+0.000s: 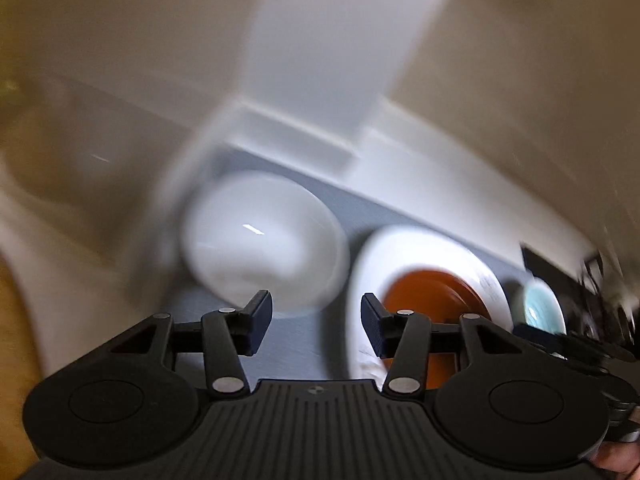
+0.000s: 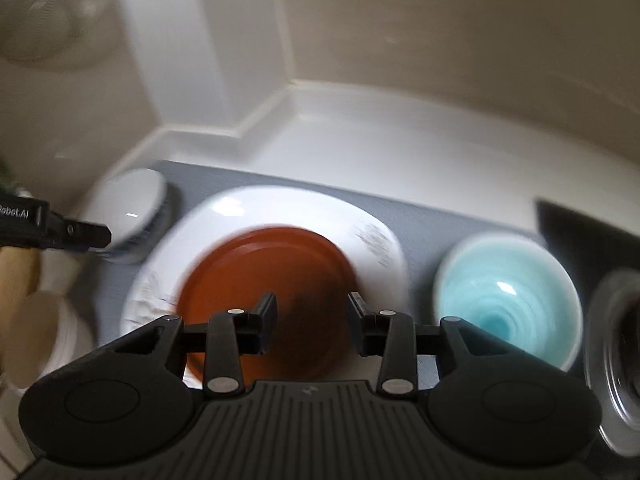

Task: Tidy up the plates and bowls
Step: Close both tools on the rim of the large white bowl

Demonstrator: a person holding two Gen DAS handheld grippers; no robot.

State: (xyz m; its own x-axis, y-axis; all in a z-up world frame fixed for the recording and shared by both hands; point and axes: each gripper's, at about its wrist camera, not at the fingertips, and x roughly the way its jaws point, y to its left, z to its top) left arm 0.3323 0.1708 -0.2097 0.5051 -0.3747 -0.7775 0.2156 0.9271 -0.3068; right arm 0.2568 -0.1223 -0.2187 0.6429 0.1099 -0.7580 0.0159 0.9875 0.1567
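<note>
Partly done: orange plate (image 2: 264,280) stacked on white plate (image 2: 288,208); white bowl (image 1: 260,240) and blue bowl (image 2: 508,300) flanking it, unstacked; both grippers' jaws wide, empty.

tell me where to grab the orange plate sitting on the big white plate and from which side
Probably the near rim of the orange plate. It lies flat and shallow on the white plate, so only the edge offers a pinch. The right gripper is open just above that edge; come in low from the near side, one finger over the rim, one under.
</note>
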